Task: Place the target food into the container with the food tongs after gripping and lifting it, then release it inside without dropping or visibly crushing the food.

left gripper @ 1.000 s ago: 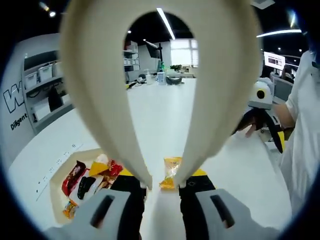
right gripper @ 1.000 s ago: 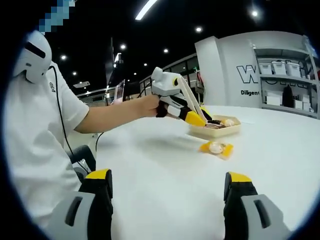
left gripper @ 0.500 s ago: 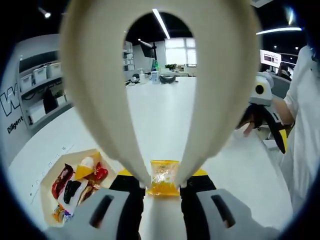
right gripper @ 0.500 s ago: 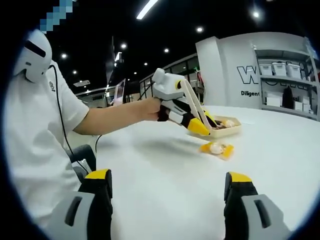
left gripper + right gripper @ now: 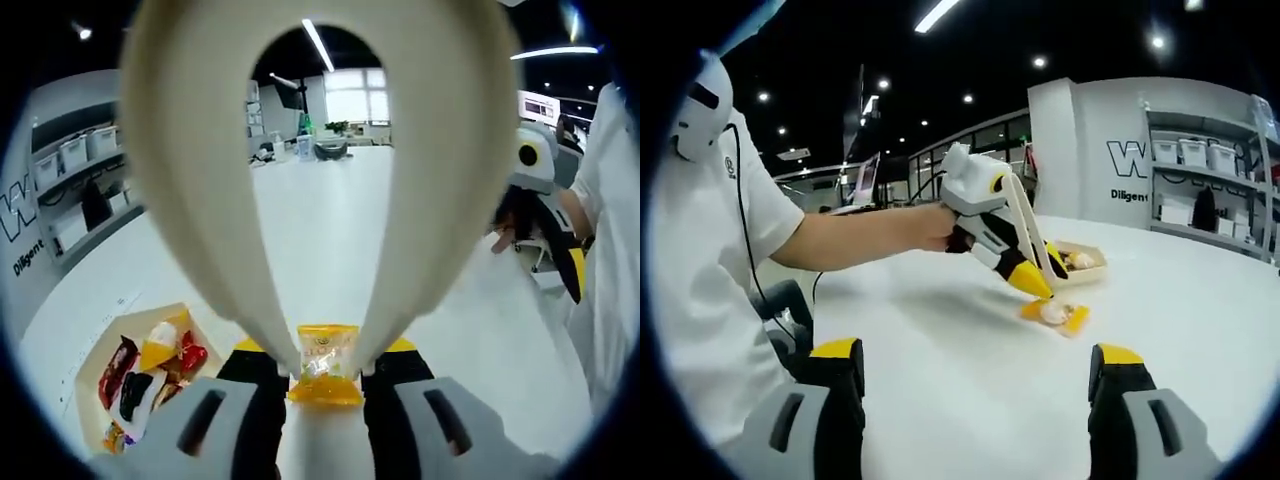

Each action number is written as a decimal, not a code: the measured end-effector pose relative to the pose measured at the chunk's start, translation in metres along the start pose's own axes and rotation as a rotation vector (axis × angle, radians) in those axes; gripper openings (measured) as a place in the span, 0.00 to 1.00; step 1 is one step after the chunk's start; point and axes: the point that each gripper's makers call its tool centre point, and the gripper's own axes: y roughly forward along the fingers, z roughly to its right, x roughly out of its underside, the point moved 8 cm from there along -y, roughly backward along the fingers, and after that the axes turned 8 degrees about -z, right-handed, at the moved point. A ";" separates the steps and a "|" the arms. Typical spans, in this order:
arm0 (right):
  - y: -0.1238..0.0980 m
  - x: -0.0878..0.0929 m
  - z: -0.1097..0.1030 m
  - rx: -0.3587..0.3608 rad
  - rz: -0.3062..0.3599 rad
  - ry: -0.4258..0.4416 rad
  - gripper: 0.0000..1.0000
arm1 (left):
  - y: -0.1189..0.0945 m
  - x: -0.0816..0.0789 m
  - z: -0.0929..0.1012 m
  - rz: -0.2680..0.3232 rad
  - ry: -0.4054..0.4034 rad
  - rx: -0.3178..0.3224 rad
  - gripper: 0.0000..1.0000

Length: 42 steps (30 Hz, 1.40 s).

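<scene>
We see bare counter (image 5: 970,370) around the packet (image 5: 325,362); the tray (image 5: 95,362), beside it, is crowded.

Open-plan office under a dark ceiling with strip lights (image 5: 318,44) and spotlights (image 5: 1157,42). White wall with dark lettering (image 5: 1127,160), shelves of storage bins (image 5: 1200,152), bright windows (image 5: 352,100), broad white table (image 5: 970,370).

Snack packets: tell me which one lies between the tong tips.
The yellow packet, alone on the white table, sits between the tips of the tongs held by the left gripper. The other packets lie in the tray.
</scene>
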 end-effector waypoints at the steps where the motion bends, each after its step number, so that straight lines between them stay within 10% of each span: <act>1: 0.000 -0.002 0.002 0.009 -0.001 0.000 0.94 | 0.001 0.000 0.000 -0.004 0.002 -0.001 0.27; 42: 0.010 -0.021 0.015 -0.018 -0.034 -0.042 0.93 | 0.022 0.003 -0.003 -0.051 -0.002 0.061 0.29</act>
